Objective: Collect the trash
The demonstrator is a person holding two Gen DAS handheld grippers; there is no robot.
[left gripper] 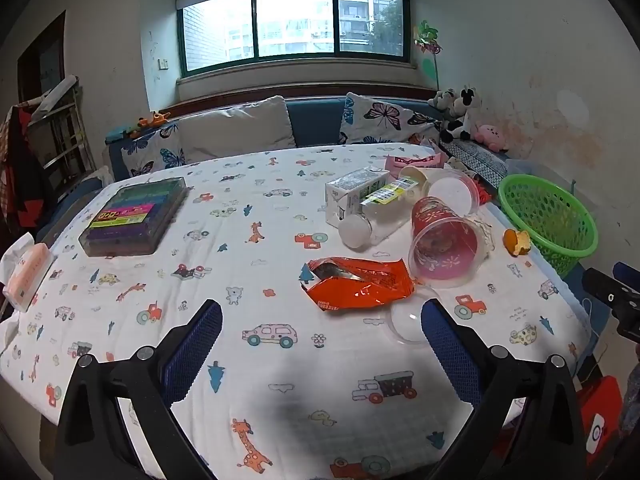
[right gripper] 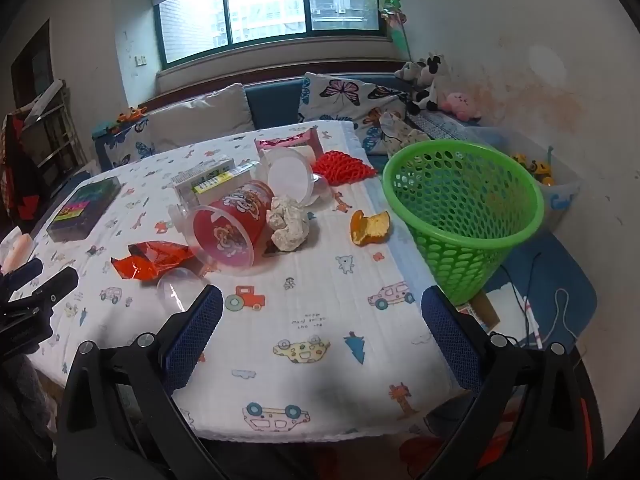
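Trash left of the green basket (right gripper: 464, 216), a crinkly orange wrapper (left gripper: 360, 282) and crushable red cup (left gripper: 444, 240), suits light edge pinches; both grippers (left gripper: 320, 344) (right gripper: 322, 340) gape empty.

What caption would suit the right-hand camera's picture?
Open right gripper faces scattered trash and a green basket at the edge of a cartoon-print tablecloth.

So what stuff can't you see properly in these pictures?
- Green basket: its floor is out of sight behind its own wall in both views.
- Crumpled paper: left view, hidden behind the red cup.
- Bottle label: print too small.
- Clear lid: left view, partly behind the left claw.
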